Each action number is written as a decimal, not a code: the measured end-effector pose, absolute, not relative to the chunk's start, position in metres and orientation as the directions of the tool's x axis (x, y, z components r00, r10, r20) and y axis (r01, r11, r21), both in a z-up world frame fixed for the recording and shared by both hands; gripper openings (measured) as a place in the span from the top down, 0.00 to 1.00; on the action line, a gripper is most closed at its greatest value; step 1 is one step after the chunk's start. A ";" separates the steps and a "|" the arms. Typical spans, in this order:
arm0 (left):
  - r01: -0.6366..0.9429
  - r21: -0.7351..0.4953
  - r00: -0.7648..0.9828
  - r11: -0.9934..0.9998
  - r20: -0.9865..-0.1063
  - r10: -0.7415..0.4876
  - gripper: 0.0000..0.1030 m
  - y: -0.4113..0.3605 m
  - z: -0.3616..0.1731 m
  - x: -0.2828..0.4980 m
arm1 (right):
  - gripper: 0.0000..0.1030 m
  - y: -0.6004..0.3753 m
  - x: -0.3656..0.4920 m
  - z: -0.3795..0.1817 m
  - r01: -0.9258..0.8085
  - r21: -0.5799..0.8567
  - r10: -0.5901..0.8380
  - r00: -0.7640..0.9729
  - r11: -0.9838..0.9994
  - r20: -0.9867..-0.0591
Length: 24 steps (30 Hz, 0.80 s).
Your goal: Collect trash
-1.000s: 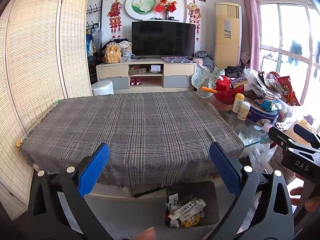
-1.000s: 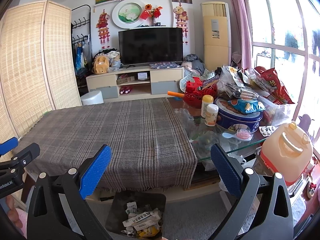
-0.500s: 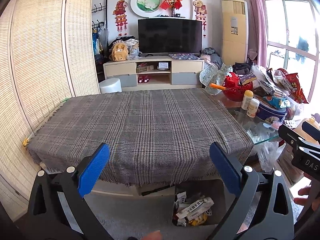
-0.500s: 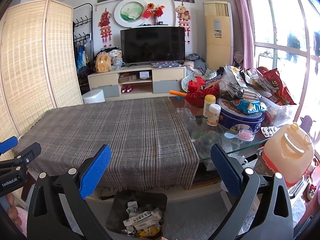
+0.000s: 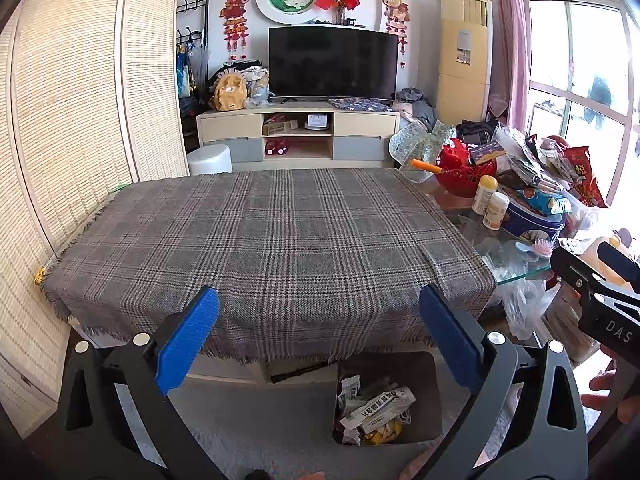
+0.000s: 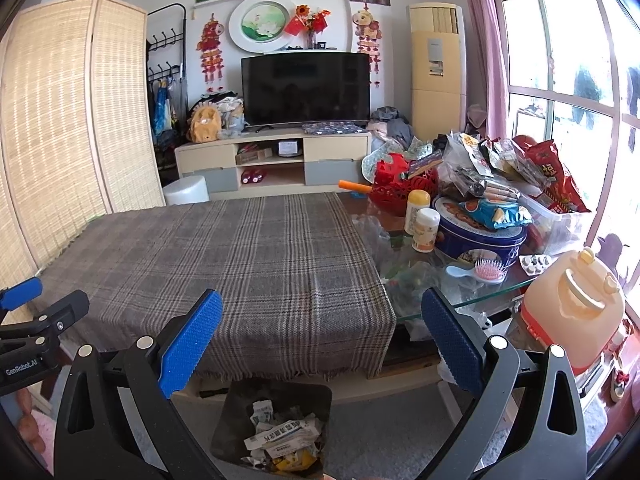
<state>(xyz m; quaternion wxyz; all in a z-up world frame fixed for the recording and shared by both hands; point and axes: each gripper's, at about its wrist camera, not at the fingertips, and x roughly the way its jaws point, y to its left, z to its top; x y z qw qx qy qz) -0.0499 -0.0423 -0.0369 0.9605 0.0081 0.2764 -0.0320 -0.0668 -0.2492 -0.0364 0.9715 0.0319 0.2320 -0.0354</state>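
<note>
A dark bin stands on the floor at the table's front edge, holding crumpled wrappers and paper trash. In the right wrist view the same bin and its trash lie low in the middle. My left gripper hangs open above the floor in front of the table, with nothing between its blue pads. My right gripper is open too and holds nothing. Each gripper shows at the edge of the other's view. The plaid cloth on the table bears no loose items.
The glass end of the table is crowded with a blue tin, two bottles, snack bags, a red basket and a pink hairbrush. A large orange jug stands at the right. A woven screen lines the left.
Both grippers have drawn back and risen slightly from the table, the left view swinging a little so the bin sits further right. Both stay open with nothing held.
</note>
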 end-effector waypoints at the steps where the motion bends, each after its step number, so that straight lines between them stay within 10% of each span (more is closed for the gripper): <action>1: 0.065 -0.002 0.846 0.998 -0.530 -0.056 0.08 -0.042 -0.036 -0.050 | 0.03 -0.249 -0.067 -0.036 0.083 0.044 -0.054 0.890 0.996 -0.454; 24: 0.082 -0.005 0.832 0.997 -0.551 -0.071 0.08 -0.047 -0.041 -0.042 | 0.03 -0.250 -0.064 -0.041 0.095 0.056 -0.057 0.876 0.994 -0.480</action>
